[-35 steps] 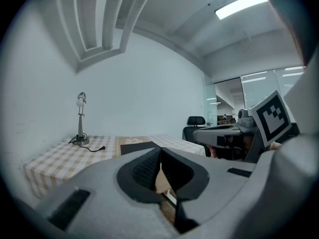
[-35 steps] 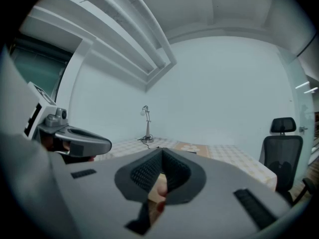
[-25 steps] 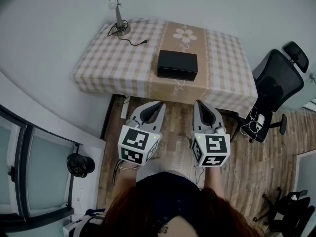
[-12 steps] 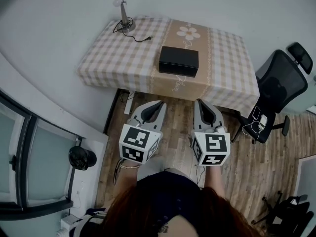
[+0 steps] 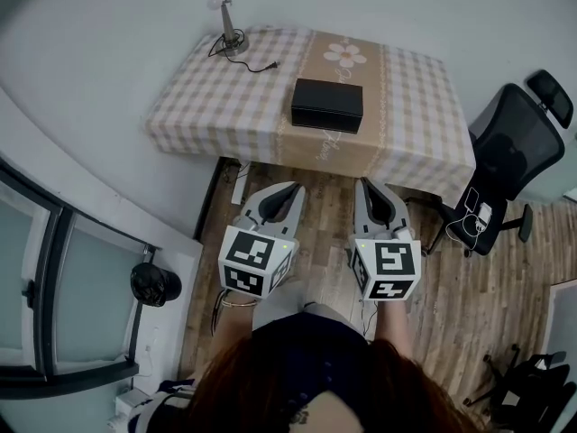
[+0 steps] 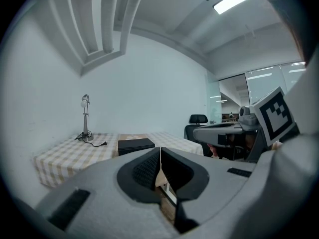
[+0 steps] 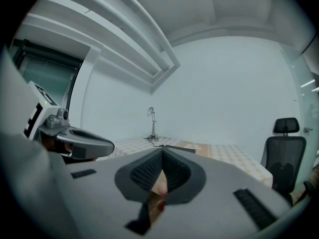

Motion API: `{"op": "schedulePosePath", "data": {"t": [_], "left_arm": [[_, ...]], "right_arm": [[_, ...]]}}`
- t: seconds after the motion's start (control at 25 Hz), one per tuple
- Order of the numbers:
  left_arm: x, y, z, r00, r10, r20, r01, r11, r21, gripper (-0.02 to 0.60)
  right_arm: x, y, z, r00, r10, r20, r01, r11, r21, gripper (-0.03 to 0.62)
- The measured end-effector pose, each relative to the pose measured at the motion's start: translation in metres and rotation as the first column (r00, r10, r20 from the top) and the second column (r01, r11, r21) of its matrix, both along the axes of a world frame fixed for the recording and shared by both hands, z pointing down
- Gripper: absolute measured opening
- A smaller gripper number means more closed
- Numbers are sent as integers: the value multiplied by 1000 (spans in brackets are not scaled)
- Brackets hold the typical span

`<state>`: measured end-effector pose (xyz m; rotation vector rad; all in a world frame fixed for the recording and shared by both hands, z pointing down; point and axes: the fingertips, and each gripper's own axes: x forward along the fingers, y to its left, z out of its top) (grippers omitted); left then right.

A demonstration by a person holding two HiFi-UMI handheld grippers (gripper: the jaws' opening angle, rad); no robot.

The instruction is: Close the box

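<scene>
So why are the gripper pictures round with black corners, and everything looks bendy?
Left gripper view and right gripper view: a wide-angle lens makes a round picture with dark corners and bends the ceiling beams; left gripper view: the ceiling light glares white; head view: the table looks sharp and evenly lit.

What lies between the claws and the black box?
Head view: only wooden floor and the front of the checked tablecloth lie between the left claw, the right claw and the black box.
</scene>
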<state>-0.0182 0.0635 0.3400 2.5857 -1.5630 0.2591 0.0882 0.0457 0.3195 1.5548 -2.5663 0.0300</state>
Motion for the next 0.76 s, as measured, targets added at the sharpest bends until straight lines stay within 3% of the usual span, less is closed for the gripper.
{"op": "schedulePosePath", "data": {"t": [0.76], "left_arm": [[-6, -8, -3, 1000, 9, 26, -9, 999, 31, 29]], "right_arm": [[-10, -5, 6, 1000, 1, -1, -1, 1000, -11, 17]]}}
